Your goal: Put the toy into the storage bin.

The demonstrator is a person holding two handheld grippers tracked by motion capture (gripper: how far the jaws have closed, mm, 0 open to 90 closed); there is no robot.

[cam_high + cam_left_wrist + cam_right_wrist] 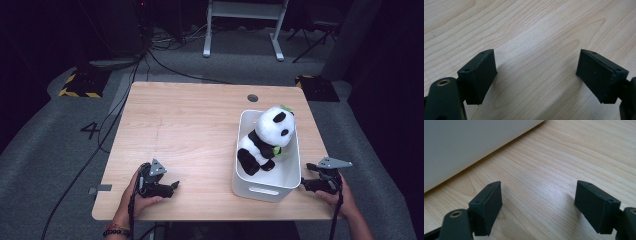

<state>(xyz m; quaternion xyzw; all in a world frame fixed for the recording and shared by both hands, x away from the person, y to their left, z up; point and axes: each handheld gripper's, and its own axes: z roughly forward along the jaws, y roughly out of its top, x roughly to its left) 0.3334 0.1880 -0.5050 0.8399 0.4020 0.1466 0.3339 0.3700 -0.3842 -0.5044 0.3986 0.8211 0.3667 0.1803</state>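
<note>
left gripper (175, 186): near edge of table, left side, held low in left hand (134, 196); jaws apart, nothing between, bare wood under them (536, 75)
right gripper (302, 184): near edge, right side, held in right hand (340, 196); jaws apart, nothing clamped, wood grain between them (539, 202); tips pointing at bin's near right corner, just beside it
bin wall, right gripper view: pale flat face (469, 147) across upper left, resting on table, clear of both jaws
white bin (264, 191): right half of table, between the two grippers but far closer to right one; handle slot on near wall
plush panda (265, 140): sitting inside white bin, leaning back against far wall, head above rim, green bits at ear and paw
table (190, 130): light wood, round cable hole (252, 98) near far edge
floor beyond: grey carpet, cables (165, 60), white frame legs (240, 30), dark background
</note>
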